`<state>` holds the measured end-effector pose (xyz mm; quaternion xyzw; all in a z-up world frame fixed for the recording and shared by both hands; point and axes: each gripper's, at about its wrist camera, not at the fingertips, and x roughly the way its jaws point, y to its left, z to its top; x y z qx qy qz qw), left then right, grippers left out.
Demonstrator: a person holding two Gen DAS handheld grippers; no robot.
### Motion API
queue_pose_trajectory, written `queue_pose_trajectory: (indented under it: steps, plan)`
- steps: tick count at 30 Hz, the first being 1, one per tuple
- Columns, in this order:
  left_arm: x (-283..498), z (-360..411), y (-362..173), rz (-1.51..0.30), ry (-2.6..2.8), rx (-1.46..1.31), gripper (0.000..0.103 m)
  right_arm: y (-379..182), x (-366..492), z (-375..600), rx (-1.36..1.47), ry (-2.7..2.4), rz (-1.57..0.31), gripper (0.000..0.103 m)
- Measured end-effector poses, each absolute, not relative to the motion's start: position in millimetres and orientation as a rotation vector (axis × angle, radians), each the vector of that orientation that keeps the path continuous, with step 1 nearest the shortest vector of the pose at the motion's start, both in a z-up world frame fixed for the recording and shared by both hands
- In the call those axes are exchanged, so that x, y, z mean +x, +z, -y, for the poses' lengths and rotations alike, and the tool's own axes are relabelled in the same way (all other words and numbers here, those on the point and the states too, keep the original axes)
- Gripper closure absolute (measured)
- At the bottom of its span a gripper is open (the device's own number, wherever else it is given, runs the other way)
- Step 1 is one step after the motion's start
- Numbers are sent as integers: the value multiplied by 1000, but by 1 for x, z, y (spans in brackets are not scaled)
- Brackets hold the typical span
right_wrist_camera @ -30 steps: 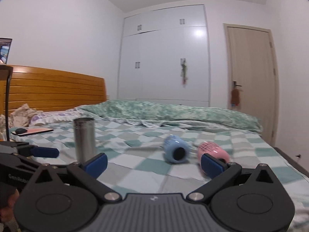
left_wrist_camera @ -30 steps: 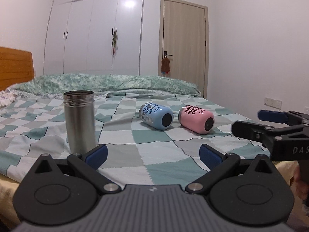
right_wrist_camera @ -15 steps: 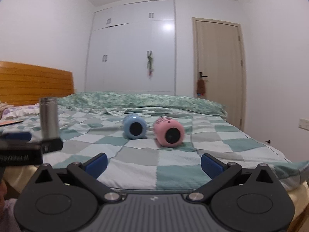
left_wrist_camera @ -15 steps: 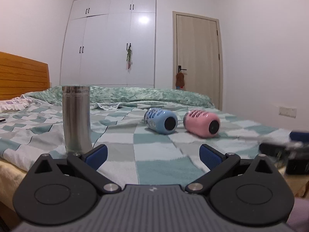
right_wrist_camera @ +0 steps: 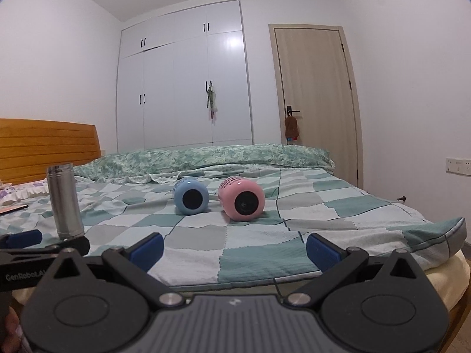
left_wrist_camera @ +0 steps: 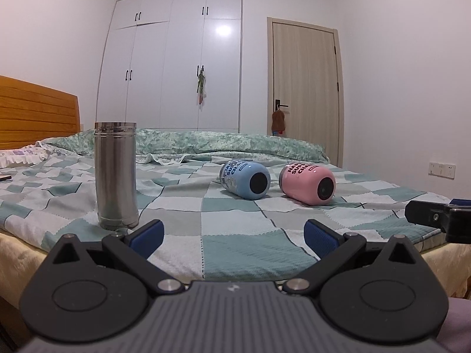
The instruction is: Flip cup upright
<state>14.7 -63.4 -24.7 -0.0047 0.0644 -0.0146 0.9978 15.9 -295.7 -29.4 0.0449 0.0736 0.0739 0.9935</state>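
Observation:
A blue cup (left_wrist_camera: 245,183) and a pink cup (left_wrist_camera: 307,186) lie on their sides, side by side on the checked bedspread, with their dark round ends toward me. They also show in the right wrist view, blue (right_wrist_camera: 190,196) and pink (right_wrist_camera: 241,198). A steel cup (left_wrist_camera: 115,173) stands upright to their left; it also shows in the right wrist view (right_wrist_camera: 64,204). My left gripper (left_wrist_camera: 232,235) is open and empty at the bed's near edge. My right gripper (right_wrist_camera: 234,248) is open and empty, well short of the pink cup.
The checked bedspread (left_wrist_camera: 241,244) covers the bed, with a rumpled green quilt (left_wrist_camera: 223,144) behind the cups. A wooden headboard (left_wrist_camera: 35,111) is at left. White wardrobes and a door stand at the back. The other gripper's fingers show at the right edge (left_wrist_camera: 435,214).
Both grippers have dropped lower and drawn back to the bed's near edge, levelling out. The right gripper has swung right and now faces the two lying cups. The cups have not moved.

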Motion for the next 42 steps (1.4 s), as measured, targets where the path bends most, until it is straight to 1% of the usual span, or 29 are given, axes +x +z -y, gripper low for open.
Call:
queue_pose_trajectory:
  steps: [42]
  plan:
    - [9,58,-23,-111,-32,-29,0,-30,11,290,70,144,-137,0]
